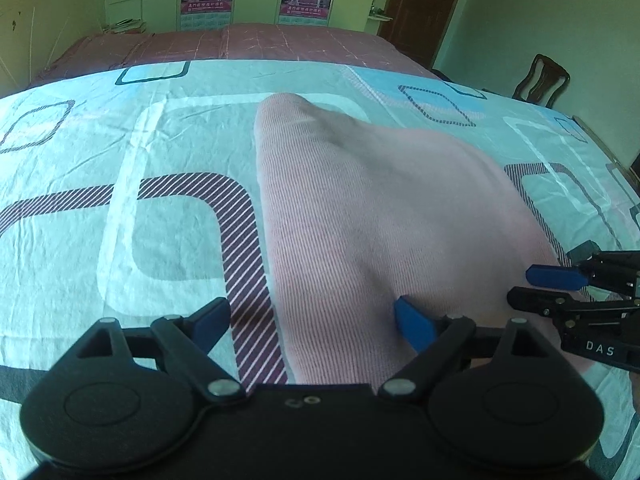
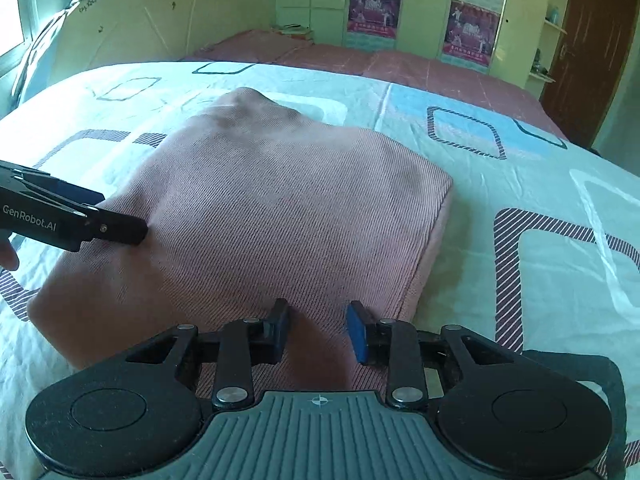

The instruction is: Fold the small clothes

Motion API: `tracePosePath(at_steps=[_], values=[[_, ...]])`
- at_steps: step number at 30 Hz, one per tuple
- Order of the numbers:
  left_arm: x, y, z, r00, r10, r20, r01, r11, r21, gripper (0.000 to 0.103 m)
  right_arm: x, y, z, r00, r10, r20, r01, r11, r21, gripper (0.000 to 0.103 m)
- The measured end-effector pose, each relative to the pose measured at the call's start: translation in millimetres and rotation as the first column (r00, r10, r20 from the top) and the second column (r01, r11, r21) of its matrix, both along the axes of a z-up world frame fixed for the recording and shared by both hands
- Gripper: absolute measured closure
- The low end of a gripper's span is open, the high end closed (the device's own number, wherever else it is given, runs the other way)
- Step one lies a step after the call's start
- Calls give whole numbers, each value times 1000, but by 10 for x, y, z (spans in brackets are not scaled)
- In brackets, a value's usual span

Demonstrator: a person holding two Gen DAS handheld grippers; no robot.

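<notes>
Two open hand-held grippers over pink garment.

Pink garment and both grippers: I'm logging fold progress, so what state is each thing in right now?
Pink garment: folded into a rough rectangle, flat on the bed sheet, far end slightly humped.
Left gripper: open wide, one finger on the cloth.
Right gripper: partly open, over the garment's near edge, gripping nothing.
Door: closed.
</notes>
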State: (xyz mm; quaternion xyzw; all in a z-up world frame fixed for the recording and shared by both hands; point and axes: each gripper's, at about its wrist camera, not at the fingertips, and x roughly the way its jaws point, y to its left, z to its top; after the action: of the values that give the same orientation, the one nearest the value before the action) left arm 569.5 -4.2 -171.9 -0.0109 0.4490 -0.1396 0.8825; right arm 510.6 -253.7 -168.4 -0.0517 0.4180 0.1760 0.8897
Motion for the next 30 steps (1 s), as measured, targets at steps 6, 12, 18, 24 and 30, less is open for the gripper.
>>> tracePosePath(at_steps=[6,12,18,24,30], values=[[-61,160,177,999,-7,50,12,995,-102,20,-66,-635,173,989,-138,-60,150,940,307,60],[81,259,39,999,14,-39,-20,986,-165,16,197,-1238,-68,948,-183,-262,299,798,523,60],[137,286,-85,995,1,-95,-26,964,-264,25,329,-1504,-310,920,-132,-370,351,700,623,60],[243,313,-166,991,5,-134,-50,940,-337,33,501,-1631,-415,911,-39,-410,336,645,686,60],[336,273,-191,988,16,-154,-70,934,-350,35,731,-1586,-423,905,57,-421,286,650,704,60]])
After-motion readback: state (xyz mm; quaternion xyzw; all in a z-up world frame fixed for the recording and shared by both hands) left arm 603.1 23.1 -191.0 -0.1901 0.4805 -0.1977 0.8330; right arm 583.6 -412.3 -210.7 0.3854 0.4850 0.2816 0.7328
